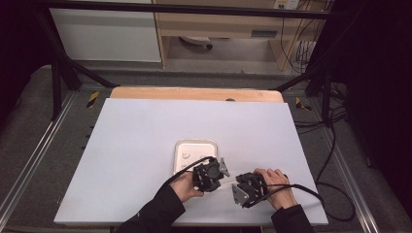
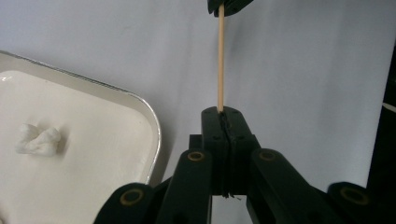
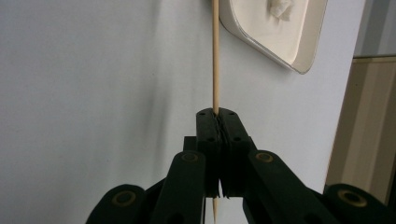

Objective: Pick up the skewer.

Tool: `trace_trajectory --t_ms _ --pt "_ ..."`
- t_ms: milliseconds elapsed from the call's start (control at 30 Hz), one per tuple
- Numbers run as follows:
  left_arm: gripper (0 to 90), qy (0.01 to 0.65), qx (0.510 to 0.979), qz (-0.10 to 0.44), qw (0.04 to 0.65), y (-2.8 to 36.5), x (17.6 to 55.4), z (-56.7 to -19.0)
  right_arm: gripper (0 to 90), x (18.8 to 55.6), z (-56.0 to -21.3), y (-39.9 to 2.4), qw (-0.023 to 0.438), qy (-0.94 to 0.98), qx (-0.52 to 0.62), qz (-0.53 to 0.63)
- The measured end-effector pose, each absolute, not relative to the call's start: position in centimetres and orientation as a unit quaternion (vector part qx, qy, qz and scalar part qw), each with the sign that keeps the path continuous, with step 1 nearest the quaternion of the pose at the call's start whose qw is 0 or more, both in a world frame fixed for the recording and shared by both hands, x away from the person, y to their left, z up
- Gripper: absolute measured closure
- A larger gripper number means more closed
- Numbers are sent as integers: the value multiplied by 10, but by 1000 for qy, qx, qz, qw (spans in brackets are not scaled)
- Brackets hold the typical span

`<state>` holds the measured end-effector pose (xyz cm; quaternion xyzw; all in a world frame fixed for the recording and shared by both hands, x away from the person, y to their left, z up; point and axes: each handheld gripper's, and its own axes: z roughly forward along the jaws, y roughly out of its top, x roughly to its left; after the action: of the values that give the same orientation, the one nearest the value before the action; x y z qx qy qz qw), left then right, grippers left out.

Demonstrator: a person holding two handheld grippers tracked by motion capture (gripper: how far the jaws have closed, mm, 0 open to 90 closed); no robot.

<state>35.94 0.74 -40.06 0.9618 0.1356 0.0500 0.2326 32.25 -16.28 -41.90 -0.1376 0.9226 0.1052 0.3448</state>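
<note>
Both grippers clamp one thin wooden skewer (image 2: 220, 60) between them: left gripper (image 2: 224, 113) and right gripper (image 3: 216, 112) each pinch an end, tray (image 1: 179, 145) at eleven o'clock. Pulling unevenly could snap it.

A lab recording rig: black metal frame (image 1: 63, 63) around the covered table (image 1: 145, 126), loose cables (image 1: 335, 145) beside its right edge.

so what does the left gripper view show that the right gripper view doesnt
Left gripper view: the left gripper shut on one end of the wooden stick, with the other gripper's jaw tips clamping the far end at the top.
Right gripper view: the right gripper shut on the stick, whose end pokes out below the jaws.
Both: the stick, the white tray with a white lump, and the white table.
</note>
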Motion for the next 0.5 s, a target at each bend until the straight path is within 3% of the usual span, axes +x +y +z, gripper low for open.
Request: trace_trajectory --t_ms 100,300,367,400,500 --pt "888 137 962 53 232 9 359 -399 831 324 -415 -164 341 925 -119 121" --pt "887 162 954 62 245 26 362 -398 579 330 -404 -175 319 927 -33 194" --pt "887 164 953 66 245 29 363 -398 545 331 -402 -178 315 927 -18 203" --pt "887 169 952 73 245 33 363 -398 470 335 -401 -184 304 925 23 227" --pt "886 181 948 76 250 43 362 -398 388 340 -401 -190 288 922 71 249"
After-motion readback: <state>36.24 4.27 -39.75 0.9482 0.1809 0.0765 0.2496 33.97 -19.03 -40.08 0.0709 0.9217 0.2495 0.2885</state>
